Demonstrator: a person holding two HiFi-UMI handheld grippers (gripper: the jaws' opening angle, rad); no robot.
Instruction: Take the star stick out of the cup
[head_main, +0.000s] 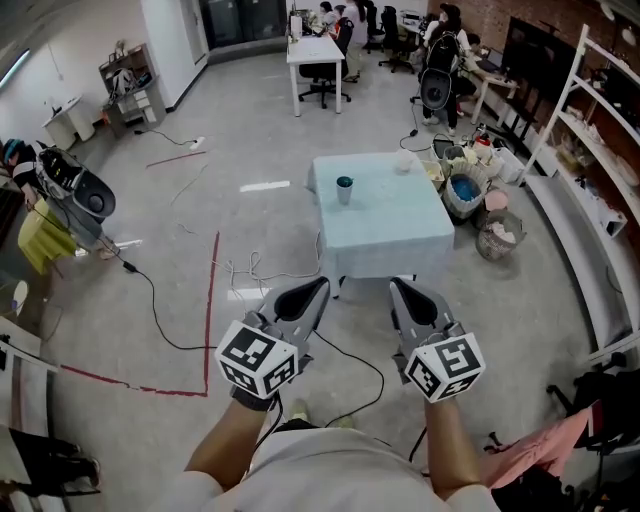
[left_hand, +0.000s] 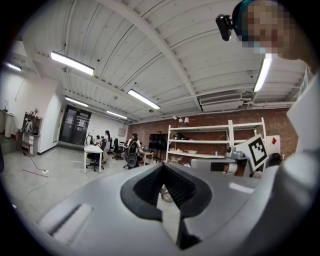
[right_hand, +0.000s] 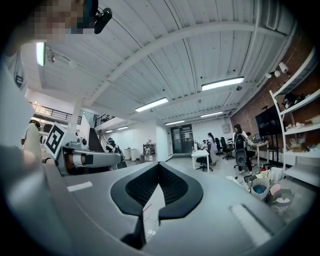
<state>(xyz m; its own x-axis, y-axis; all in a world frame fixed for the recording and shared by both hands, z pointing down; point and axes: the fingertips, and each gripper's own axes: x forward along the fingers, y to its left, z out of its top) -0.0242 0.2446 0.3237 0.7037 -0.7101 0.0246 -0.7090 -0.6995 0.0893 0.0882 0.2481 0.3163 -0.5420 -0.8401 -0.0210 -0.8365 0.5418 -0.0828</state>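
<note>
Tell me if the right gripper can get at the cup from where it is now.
Probably not yet. The right gripper hangs short of the table, and the cup stands toward its far left. Nothing blocks the way; a step closer should do.

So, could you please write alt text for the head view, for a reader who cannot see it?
A person standing on a grey floor holds the left tool and right tool low in front, both shut and empty. Ahead stands a small table covered in pale blue, with the cup on it, far from both tools.
</note>
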